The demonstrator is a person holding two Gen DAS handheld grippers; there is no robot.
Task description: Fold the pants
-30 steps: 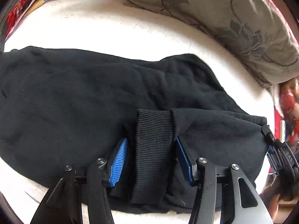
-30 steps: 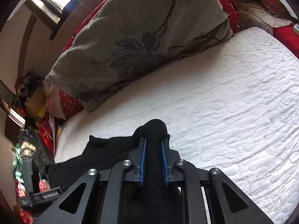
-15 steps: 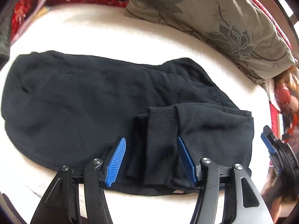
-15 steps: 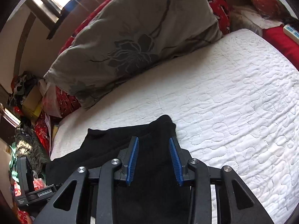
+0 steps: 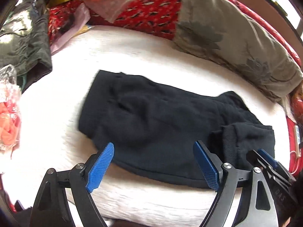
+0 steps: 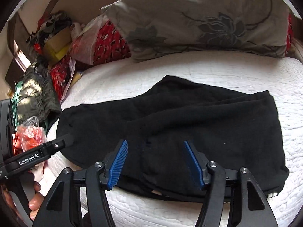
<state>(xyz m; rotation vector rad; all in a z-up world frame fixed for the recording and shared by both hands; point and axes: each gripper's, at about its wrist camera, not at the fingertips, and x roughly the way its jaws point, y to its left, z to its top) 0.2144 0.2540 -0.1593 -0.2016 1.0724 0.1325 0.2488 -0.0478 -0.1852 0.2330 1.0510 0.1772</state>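
while both sets of jaws are opening with nothing between them, the pants (image 6: 189, 124) lie folded on the bed (image 6: 217, 66), just ahead of and below each. their long axis runs side to side across the left gripper (image 5: 153, 162) and the right gripper (image 6: 157, 158), so either hand is about equally near.

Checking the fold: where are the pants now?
The pants lie folded mid-frame in both wrist views on the white quilt, in front of the grey pillow, under both opening grippers.
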